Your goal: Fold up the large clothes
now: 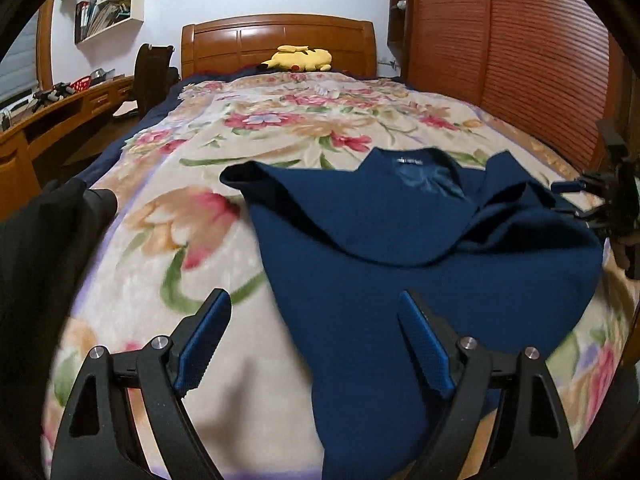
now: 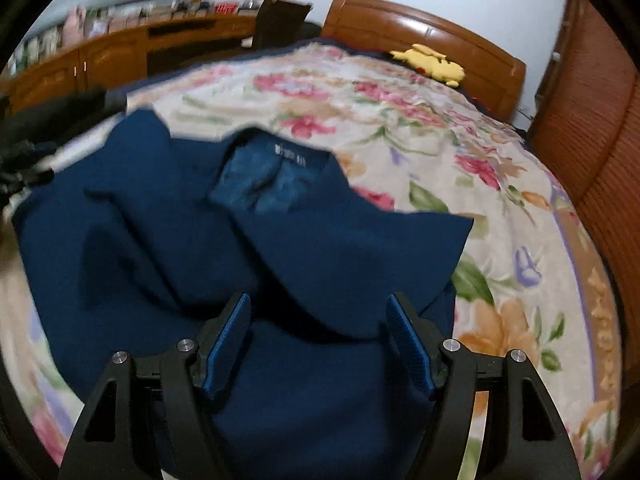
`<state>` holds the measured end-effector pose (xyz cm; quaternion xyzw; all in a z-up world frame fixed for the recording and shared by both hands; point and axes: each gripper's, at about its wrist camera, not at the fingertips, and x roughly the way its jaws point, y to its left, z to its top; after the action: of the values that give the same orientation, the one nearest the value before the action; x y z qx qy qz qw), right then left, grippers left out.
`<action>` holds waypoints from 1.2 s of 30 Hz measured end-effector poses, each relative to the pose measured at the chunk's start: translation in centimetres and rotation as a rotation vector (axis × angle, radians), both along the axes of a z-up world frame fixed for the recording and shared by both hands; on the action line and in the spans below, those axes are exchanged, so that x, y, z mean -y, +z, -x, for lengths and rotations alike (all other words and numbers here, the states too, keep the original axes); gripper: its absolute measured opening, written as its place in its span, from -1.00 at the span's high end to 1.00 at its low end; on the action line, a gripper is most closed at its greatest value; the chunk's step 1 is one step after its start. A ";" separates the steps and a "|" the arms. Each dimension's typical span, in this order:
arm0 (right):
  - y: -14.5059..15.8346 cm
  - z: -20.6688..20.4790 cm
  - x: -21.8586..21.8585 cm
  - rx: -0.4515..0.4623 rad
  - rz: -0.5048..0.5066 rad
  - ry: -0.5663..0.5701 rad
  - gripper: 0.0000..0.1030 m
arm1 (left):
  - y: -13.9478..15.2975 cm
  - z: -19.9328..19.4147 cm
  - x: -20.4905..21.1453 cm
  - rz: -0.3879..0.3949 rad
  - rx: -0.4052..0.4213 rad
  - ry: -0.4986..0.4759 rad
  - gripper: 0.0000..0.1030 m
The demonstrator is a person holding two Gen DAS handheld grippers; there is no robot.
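Item: 1 dark-blue knit garment (image 1: 400, 248), sleeves folded inward, on floral bed blanket (image 1: 168, 208). Both grippers' jaws wide, empty. Next: likely grasp hem, fold upward.

One navy garment (image 1: 400, 248) lies on one floral blanket (image 1: 168, 216); one yellow plush toy (image 1: 300, 58), one wooden headboard (image 1: 240, 40), two grippers: left gripper (image 1: 316, 340), right gripper (image 2: 320, 340).

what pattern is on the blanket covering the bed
A floral pattern: pink, orange and green on cream blanket, clearest in the left wrist view.
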<state>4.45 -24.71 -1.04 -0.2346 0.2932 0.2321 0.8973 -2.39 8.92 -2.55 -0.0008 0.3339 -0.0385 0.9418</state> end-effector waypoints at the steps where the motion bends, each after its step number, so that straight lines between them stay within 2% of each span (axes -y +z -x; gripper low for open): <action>1: -0.1 -0.3 0.1 -0.002 0.014 -0.006 -0.37 | -0.1 0.1 0.2 -0.007 0.008 0.002 -0.67; 3: 0.1 -0.9 0.1 -0.003 0.037 -0.016 0.07 | -0.2 0.2 0.3 -0.020 0.019 0.004 -0.67; 4: 0.3 -1.3 0.1 -0.002 0.049 -0.022 0.21 | -0.3 0.3 0.4 -0.027 0.025 0.004 -0.67; 6: 0.9 -2.2 0.0 -0.002 0.061 -0.026 0.70 | -0.5 0.7 0.4 -0.036 0.039 0.007 -0.67; 9: 2.1 -3.6 -1.0 0.028 0.058 -0.047 0.85 | -1.1 0.9 0.3 -0.039 0.047 0.013 -0.67; 11: 3.5 -4.4 -1.8 0.067 0.032 -0.064 0.86 | -1.2 1.0 0.1 -0.031 0.050 0.014 -0.67; 17: 6.7 -5.3 -5.2 0.201 -0.058 -0.117 0.86 | -1.2 1.2 -0.4 -0.010 0.059 0.034 -0.67; 19: 6.9 -5.6 -6.3 0.189 -0.088 -0.132 0.65 | -1.2 1.3 -0.5 -0.005 0.060 0.037 -0.67; 20: 6.9 -5.6 -6.7 0.174 -0.106 -0.126 0.46 | -1.3 1.3 -0.5 -0.004 0.064 0.040 -0.67; 21: 7.0 -5.5 -7.1 0.163 -0.125 -0.113 0.35 | -1.3 1.4 -0.5 -0.004 0.068 0.044 -0.67; 23: 6.8 -4.9 -7.6 0.169 -0.142 -0.090 -0.13 | -1.3 1.5 -0.5 -0.007 0.074 0.047 -0.67; 24: 6.7 -4.5 -7.9 0.174 -0.146 -0.079 -0.23 | -1.4 1.5 -0.6 -0.006 0.074 0.047 -0.67; 27: 6.2 -4.0 -7.9 0.144 -0.150 -0.036 -0.24 | -1.4 1.5 -0.5 -0.002 0.072 0.045 -0.67; 36: 4.1 1.3 -10.9 0.018 -0.136 0.190 -0.24 | -1.5 1.6 -0.6 0.002 0.075 0.049 -0.67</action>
<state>3.19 -13.81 3.09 -0.2019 0.2450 0.3333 0.8878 -3.96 9.51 -4.00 -0.0087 0.2984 -0.0157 0.9543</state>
